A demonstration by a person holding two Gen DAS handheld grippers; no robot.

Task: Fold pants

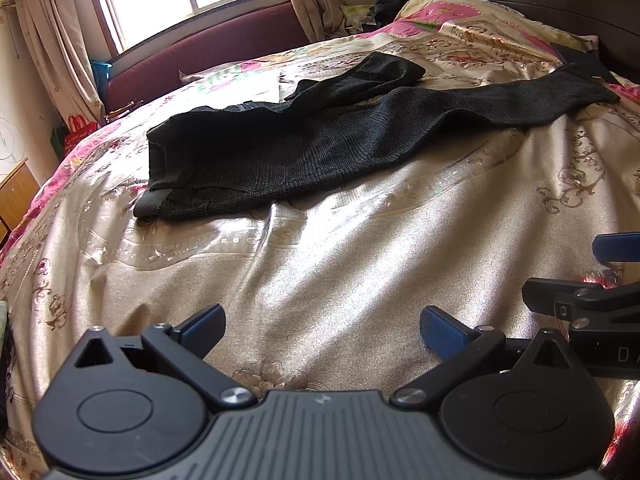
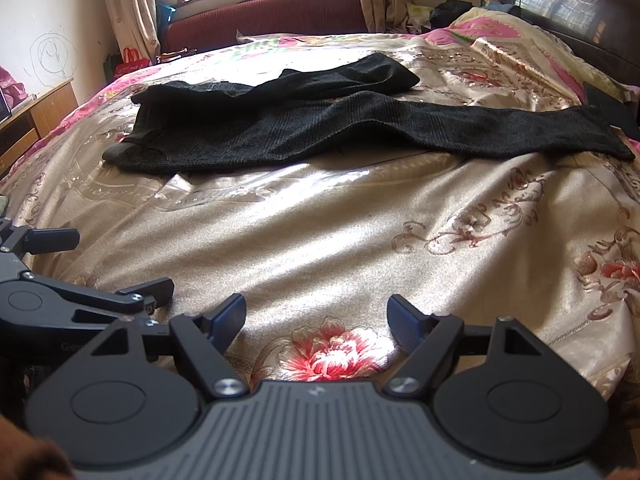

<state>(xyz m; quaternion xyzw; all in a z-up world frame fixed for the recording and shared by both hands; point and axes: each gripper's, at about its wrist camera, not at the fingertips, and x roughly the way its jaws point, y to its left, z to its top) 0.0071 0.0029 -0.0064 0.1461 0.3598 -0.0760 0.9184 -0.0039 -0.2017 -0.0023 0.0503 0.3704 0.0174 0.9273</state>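
Dark grey pants (image 1: 304, 140) (image 2: 280, 128) lie flat across the bed, waistband at the left, legs running to the right. The near leg stretches far right; the far leg is shorter-looking and bent back. My left gripper (image 1: 322, 328) hovers open over the bedspread well short of the pants, nothing between its blue pads. My right gripper (image 2: 316, 320) is likewise open and empty, near the bed's front edge. Each gripper shows at the side of the other's view: the right gripper (image 1: 600, 276) and the left gripper (image 2: 108, 264).
The bed carries a shiny cream floral bedspread (image 1: 360, 248) (image 2: 360, 220). A maroon padded bench (image 2: 264, 12) and a curtained window lie beyond it. A wooden cabinet (image 2: 36, 120) stands at the left, a dark headboard (image 2: 580, 8) and pillow at the right.
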